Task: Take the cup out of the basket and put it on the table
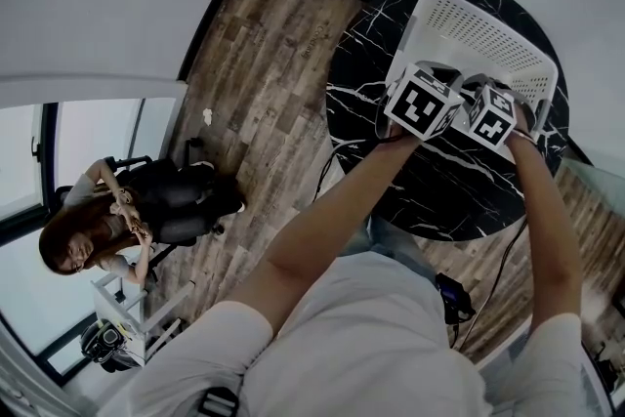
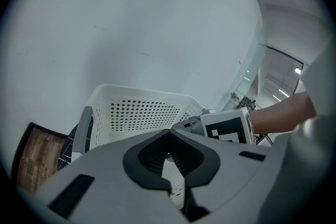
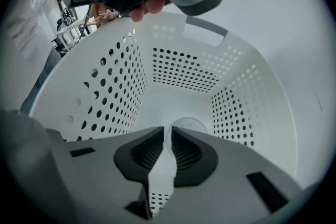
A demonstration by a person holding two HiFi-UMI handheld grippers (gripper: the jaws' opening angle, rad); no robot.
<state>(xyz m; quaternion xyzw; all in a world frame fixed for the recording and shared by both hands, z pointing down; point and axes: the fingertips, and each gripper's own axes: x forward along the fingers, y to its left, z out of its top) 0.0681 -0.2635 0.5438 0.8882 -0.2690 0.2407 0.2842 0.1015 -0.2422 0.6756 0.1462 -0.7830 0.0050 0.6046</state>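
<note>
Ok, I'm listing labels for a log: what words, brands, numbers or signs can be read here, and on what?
No text can be read.
Marker cubes: black-and-white square patterns only, no letters.
Wood floor: one faint pale mark, too blurred to read.
Basket: no label shows.

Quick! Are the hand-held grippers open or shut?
Left hand-held gripper: shut, empty.
Right hand-held gripper: slightly open, empty.
</note>
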